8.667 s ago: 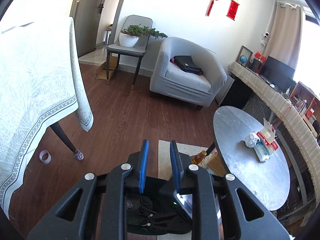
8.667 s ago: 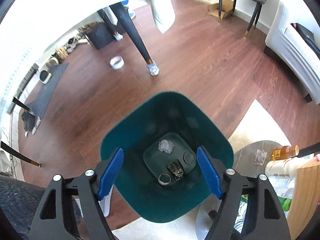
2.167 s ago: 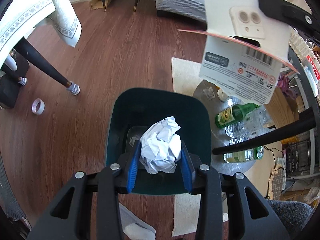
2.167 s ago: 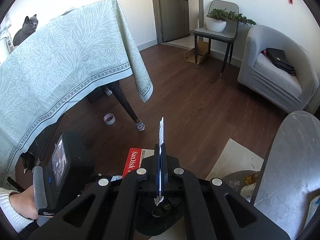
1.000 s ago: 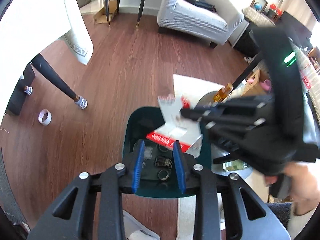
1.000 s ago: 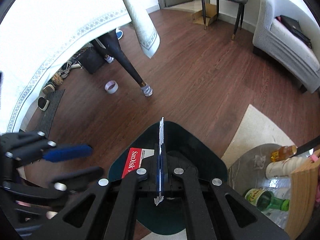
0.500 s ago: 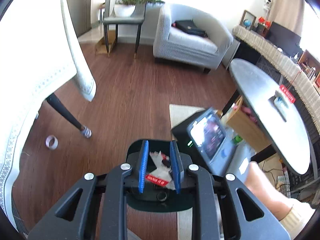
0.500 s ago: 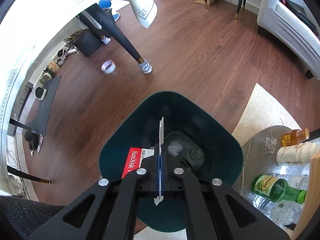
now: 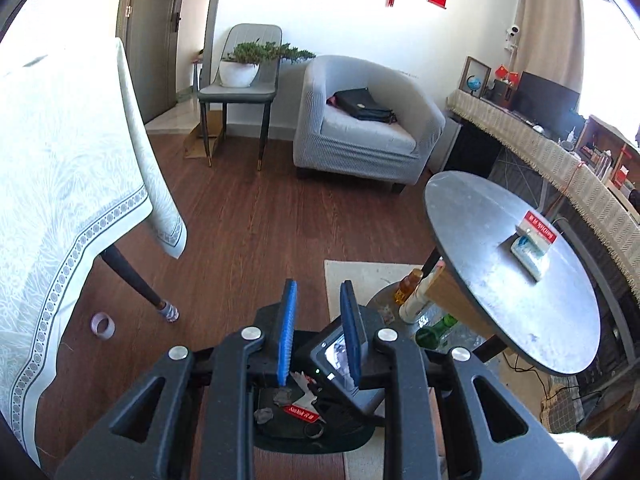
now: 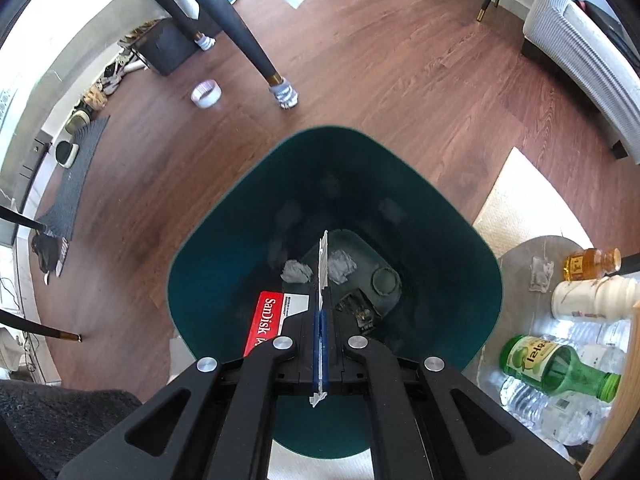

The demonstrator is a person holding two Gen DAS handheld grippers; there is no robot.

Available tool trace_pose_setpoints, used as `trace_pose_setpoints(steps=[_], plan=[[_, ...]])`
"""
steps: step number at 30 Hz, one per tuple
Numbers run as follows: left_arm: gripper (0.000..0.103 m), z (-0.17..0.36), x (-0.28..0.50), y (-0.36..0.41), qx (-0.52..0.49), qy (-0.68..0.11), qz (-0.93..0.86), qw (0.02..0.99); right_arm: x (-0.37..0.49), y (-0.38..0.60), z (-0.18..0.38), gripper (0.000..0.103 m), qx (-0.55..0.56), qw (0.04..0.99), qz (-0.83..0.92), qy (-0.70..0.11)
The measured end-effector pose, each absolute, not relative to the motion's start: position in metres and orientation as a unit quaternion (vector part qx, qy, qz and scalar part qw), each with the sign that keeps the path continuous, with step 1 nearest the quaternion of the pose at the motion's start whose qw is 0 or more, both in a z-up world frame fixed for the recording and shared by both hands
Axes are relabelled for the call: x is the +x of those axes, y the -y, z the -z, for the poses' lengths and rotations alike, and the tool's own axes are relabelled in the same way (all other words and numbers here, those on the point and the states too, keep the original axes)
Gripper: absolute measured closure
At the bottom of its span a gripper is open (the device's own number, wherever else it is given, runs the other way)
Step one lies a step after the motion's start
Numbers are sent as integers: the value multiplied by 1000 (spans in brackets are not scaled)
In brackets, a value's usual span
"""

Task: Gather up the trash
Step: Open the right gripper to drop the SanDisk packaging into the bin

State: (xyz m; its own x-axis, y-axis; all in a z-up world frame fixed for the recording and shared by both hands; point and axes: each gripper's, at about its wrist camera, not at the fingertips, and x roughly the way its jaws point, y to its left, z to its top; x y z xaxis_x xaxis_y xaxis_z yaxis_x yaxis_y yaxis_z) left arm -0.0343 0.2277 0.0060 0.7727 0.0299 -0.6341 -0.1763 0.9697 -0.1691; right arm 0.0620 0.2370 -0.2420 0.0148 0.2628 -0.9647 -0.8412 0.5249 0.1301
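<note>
A dark green bin [image 10: 224, 232] stands on the wood floor, straight below my right gripper [image 10: 320, 314]. That gripper is shut on a thin white card package [image 10: 323, 260], seen edge-on, with its red SanDisk flap [image 10: 266, 320] hanging over the bin's inside. Two crumpled paper balls [image 10: 296, 271] lie on the bin's bottom beside a round lid [image 10: 386, 280]. My left gripper [image 9: 318, 288] hovers above the bin [image 9: 340, 438], its jaws drawn close with nothing between them. The right gripper's screen body [image 9: 340, 356] shows just under its right pad.
A round grey table [image 9: 512, 304] with a tissue pack [image 9: 530, 246] stands to the right. Bottles, one of them green [image 10: 556, 364], lie on a low shelf beside the bin. A tape roll [image 10: 206, 94] and a table leg [image 10: 248, 40] are on the floor beyond.
My left gripper has risen and tipped up, so the room fills its view; its jaws narrowed a little. My right gripper has sunk toward the bin, still holding the card package.
</note>
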Motion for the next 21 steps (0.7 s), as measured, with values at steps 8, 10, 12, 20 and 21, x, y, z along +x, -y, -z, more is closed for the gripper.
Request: trace_pose_setpoints(steps=[8, 10, 12, 20, 21], plan=[[79, -19, -39, -222, -110, -316, -55, 941, 62, -227, 240, 52, -259, 672, -409, -560], [77, -22, -38, -220, -109, -313, -58, 942, 63, -225, 237, 52, -259, 674, -409, -558], [72, -25, -38, -218, -106, -307, -63, 944, 63, -222, 230, 47, -258, 680, -411, -550], [56, -31, -32, -218, -119, -299, -73, 944, 59, -214, 189, 29, -237, 704, -432, -511], [54, -32, -31, -218, -118, -296, -77, 945, 58, -212, 182, 26, -233, 708, -437, -504]])
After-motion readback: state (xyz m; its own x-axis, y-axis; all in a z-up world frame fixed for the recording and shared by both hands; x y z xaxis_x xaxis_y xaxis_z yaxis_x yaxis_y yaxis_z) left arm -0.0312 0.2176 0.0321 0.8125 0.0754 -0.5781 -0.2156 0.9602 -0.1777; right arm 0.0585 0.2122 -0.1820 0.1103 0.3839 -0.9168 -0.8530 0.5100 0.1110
